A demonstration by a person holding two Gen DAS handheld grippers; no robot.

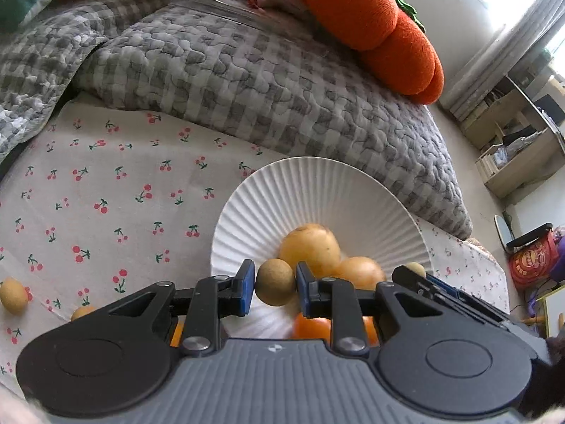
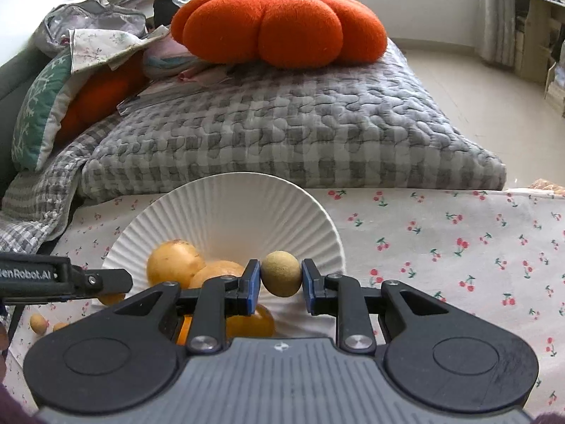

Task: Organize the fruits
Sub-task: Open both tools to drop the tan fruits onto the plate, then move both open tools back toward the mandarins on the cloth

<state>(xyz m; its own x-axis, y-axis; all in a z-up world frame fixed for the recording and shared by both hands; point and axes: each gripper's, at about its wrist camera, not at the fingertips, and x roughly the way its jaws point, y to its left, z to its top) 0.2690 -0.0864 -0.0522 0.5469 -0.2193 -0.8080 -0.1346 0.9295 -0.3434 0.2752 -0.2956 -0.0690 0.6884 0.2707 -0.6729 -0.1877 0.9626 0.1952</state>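
Fruit sits pinched in both tools: the left gripper (image 1: 275,287) clamps one small tan round fruit (image 1: 275,287) between its blue pads, low in the middle of the left wrist view, and the right gripper (image 2: 281,279) clamps a second small tan fruit (image 2: 281,279) the same way, at the centre of the right wrist view. Each held fruit is close to a ball; the right one looks slightly taller than wide, its longer axis running up the frame, while the left one shows no clear long axis.

One white ribbed plate (image 1: 317,190) lies behind the left fingers, on a cherry-print cloth (image 1: 106,183). On it the left view shows one large yellow fruit (image 1: 310,247) and a smaller orange-yellow one (image 1: 362,271) touching it; further orange fruit below is cut off by the gripper, so its count cannot be told. The right view shows the same plate (image 2: 226,212) at centre left, with the held fruit over its lower right part.

Two loose fruits lie on the cloth at the lower left of the left view: one tan (image 1: 13,295), one orange (image 1: 82,312), mostly hidden.

One orange pumpkin cushion (image 2: 279,24) rests on a grey checked quilt (image 2: 282,134) at the top of the right view.
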